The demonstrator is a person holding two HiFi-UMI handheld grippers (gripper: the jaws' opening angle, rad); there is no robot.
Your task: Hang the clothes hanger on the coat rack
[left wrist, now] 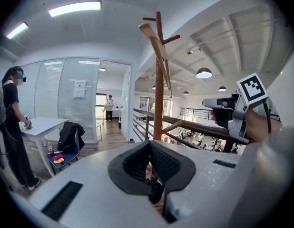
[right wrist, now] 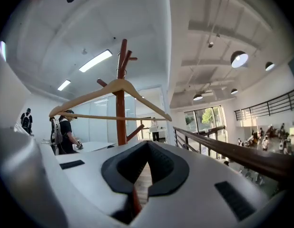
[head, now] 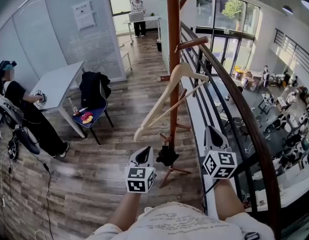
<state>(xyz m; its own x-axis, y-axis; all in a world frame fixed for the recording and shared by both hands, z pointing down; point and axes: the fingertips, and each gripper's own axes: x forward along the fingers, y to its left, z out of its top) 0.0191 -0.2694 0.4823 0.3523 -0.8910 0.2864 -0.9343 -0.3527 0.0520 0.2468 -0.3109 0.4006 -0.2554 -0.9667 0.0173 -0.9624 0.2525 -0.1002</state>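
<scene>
A pale wooden clothes hanger [head: 169, 91] hangs from a side peg of the brown wooden coat rack [head: 173, 39], tilted, with nothing gripping it. My left gripper [head: 143, 155] is low, near the rack's base, shut and empty. My right gripper [head: 212, 134] sits to the right of the pole beside the railing, also shut and empty, well below the hanger. In the left gripper view the hanger [left wrist: 159, 51] shows edge-on against the pole, with the right gripper [left wrist: 223, 110] at the right. The right gripper view looks up at the hanger [right wrist: 113, 87] and rack [right wrist: 121, 113].
A dark curved handrail [head: 244, 119] with a drop to a lower floor runs along the right. A chair with a black jacket [head: 93, 89] and a white table [head: 57, 84] stand at the left, with a person [head: 24, 109] beside them. Another person [head: 138, 14] stands far back.
</scene>
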